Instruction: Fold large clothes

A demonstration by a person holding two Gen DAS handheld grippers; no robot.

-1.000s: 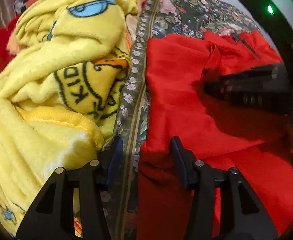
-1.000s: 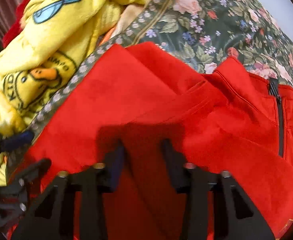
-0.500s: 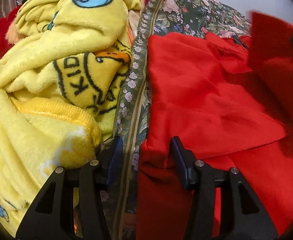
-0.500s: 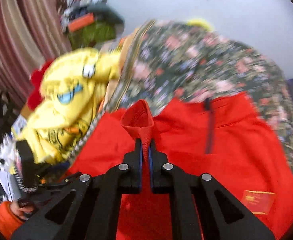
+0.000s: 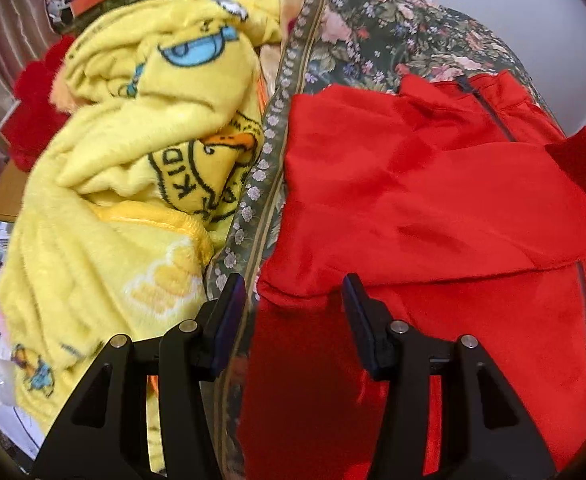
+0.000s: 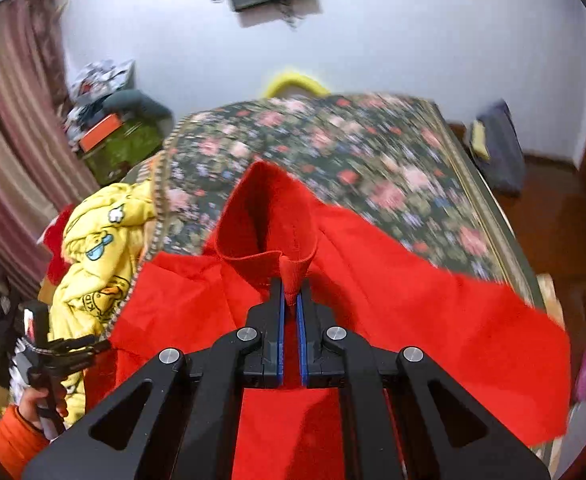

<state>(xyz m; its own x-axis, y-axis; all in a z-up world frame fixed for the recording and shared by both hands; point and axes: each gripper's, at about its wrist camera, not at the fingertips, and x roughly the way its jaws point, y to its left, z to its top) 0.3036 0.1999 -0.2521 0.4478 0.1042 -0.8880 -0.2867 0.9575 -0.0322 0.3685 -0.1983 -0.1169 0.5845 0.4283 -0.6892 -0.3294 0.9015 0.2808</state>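
Observation:
A red zip jacket [image 5: 413,184] lies on the floral bedspread [image 5: 393,40]. My left gripper [image 5: 293,300] is open, its jaws either side of the jacket's folded left edge, low over the bed. My right gripper [image 6: 289,300] is shut on the ribbed cuff of the jacket's sleeve [image 6: 269,224] and holds it lifted above the jacket body [image 6: 433,320]. The lifted sleeve shows at the right edge of the left wrist view [image 5: 585,160]. The left gripper also shows at the lower left of the right wrist view [image 6: 105,345].
A crumpled yellow duck blanket [image 5: 133,160] lies left of the jacket along the bedspread's border [image 5: 261,176]. Red fabric [image 5: 33,108] and a cluttered shelf [image 6: 109,128] stand beyond it. Striped curtains [image 6: 9,152] hang at the left. A wooden floor [image 6: 553,216] lies right of the bed.
My right gripper closed on the sleeve cuff and lifted it up off the jacket, raising further in the last half second. My left gripper stayed open and drew back slightly.

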